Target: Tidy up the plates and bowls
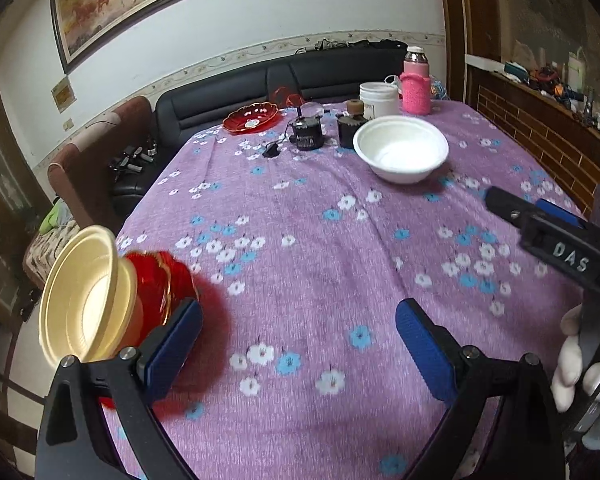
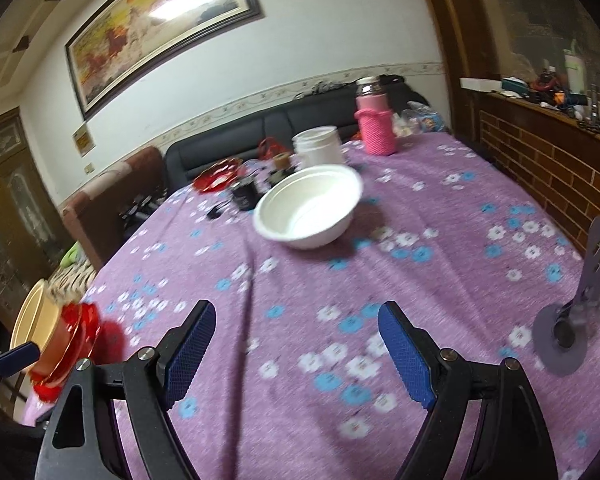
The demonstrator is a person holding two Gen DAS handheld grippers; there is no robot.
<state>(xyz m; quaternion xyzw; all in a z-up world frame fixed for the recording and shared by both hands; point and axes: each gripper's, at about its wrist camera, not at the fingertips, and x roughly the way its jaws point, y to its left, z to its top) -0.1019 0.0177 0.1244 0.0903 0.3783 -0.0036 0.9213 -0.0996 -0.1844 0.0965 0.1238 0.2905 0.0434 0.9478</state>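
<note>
A white bowl [image 1: 401, 147] [image 2: 309, 210] stands upright on the purple flowered tablecloth, ahead of both grippers. A cream bowl [image 1: 82, 295] [image 2: 28, 316] nested on a red plate [image 1: 160, 280] [image 2: 74, 334] sits tilted at the table's left edge, touching my left gripper's left finger. A second red plate [image 1: 252, 117] [image 2: 216, 176] lies at the far left of the table. My left gripper [image 1: 300, 344] is open and empty. My right gripper [image 2: 296, 352] is open and empty; it also shows in the left wrist view [image 1: 540, 220].
At the far end stand a white tub [image 1: 378, 98], a pink-sleeved bottle [image 1: 415, 84] and small dark jars [image 1: 308, 132]. A grey stand [image 2: 568, 320] sits at the right edge. A black sofa [image 1: 228, 96] lies beyond the table, a brick counter [image 2: 540, 168] to the right.
</note>
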